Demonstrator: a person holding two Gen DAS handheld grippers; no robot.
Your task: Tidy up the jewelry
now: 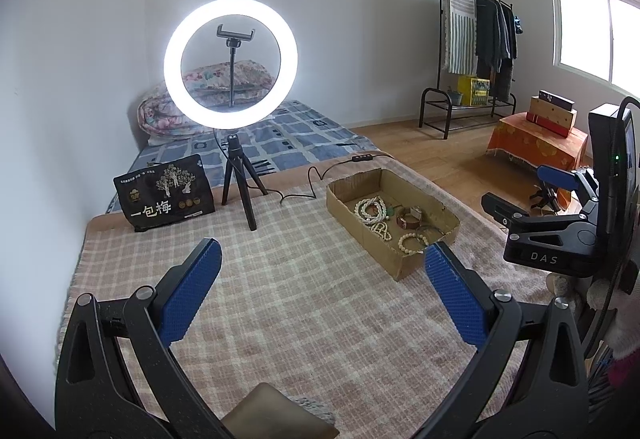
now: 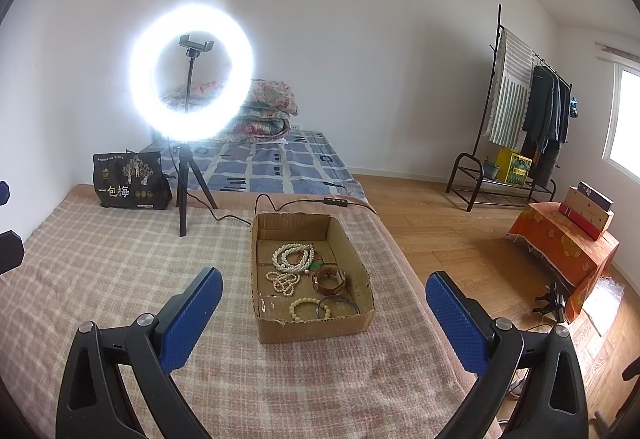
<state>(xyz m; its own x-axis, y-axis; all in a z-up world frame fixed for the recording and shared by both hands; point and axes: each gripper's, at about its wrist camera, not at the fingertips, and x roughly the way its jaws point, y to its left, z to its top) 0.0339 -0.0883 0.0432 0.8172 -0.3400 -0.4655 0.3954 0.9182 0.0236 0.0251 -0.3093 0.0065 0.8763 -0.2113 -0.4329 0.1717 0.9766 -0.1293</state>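
An open cardboard box [image 2: 280,327] stands on the checked blanket and also shows in the left wrist view [image 1: 348,199]. In it lie white bead necklaces [image 2: 292,257], a small bead bracelet [image 2: 308,309], a brown leather watch [image 2: 330,281] and a dark bangle [image 2: 340,301]. My right gripper [image 2: 324,303] is open and empty, its blue pads either side of the box's near end, held above the blanket. My left gripper [image 1: 322,279] is open and empty, left of the box. The right gripper's body shows at the right of the left wrist view [image 1: 532,203].
A lit ring light on a black tripod [image 2: 192,67] stands behind the box, its cable [image 2: 280,205] running past the box's far side. A black printed bag [image 2: 128,181] stands at the back left. A bed, clothes rack [image 2: 524,111] and orange-covered stand [image 2: 560,247] lie beyond on the wooden floor.
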